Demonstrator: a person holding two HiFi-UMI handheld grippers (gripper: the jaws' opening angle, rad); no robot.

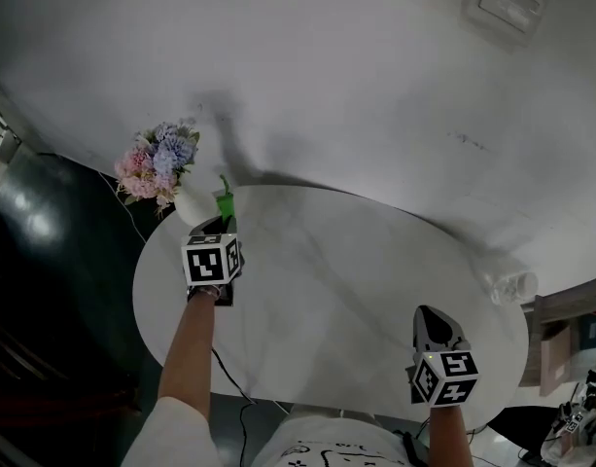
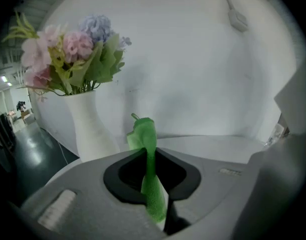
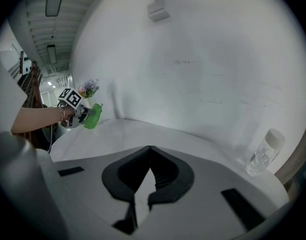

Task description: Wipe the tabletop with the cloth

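Left claw (image 2: 149, 151) pinches the crumpled green cloth (image 2: 144, 134) beside the white flower vase (image 2: 90, 134); right claw (image 3: 150, 149) is closed, empty. Wiping looks unstarted: next, press the cloth onto the round white tabletop (image 1: 356, 290)

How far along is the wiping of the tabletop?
Done: the left gripper is shut on the green cloth. In hand: it holds the cloth near the vase, at the edge of the tabletop. Left: the wiping itself; no wiped patch shows. The right gripper is shut and empty.
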